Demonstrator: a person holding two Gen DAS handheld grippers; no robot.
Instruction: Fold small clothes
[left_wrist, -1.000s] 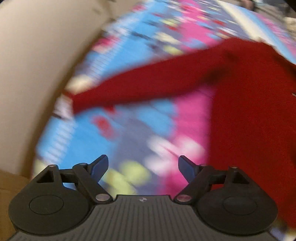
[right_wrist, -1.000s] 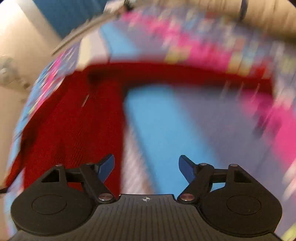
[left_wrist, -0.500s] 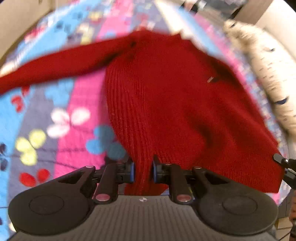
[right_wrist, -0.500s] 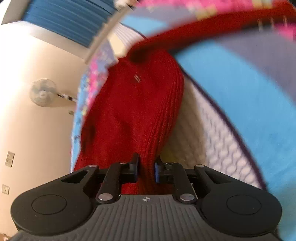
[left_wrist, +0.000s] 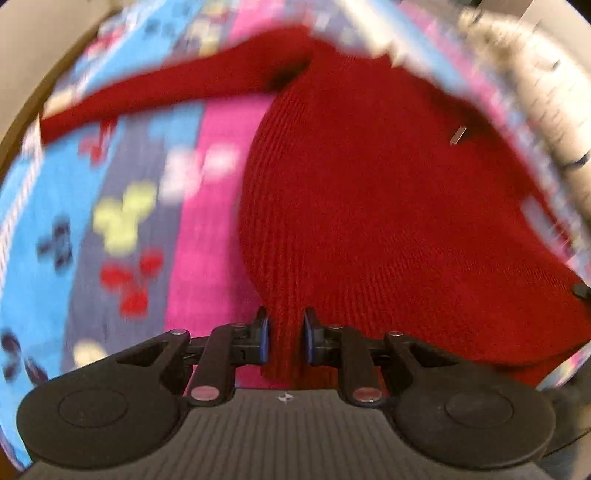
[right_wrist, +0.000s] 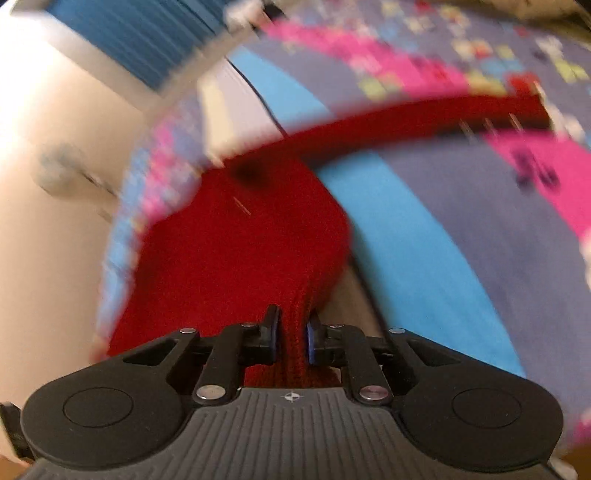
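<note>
Red sweater (left_wrist: 388, 206) hem pinched, blanket (left_wrist: 184, 206) blurred

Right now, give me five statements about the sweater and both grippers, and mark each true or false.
1. The left gripper is shut on the red sweater. True.
2. The right gripper is open and holds nothing. False: it pinches the sweater's hem.
3. The sweater is blue. False: it is red.
4. One sleeve stretches across the patterned blanket. True.
5. The sweater is folded into a neat square. False: it lies spread out.
</note>
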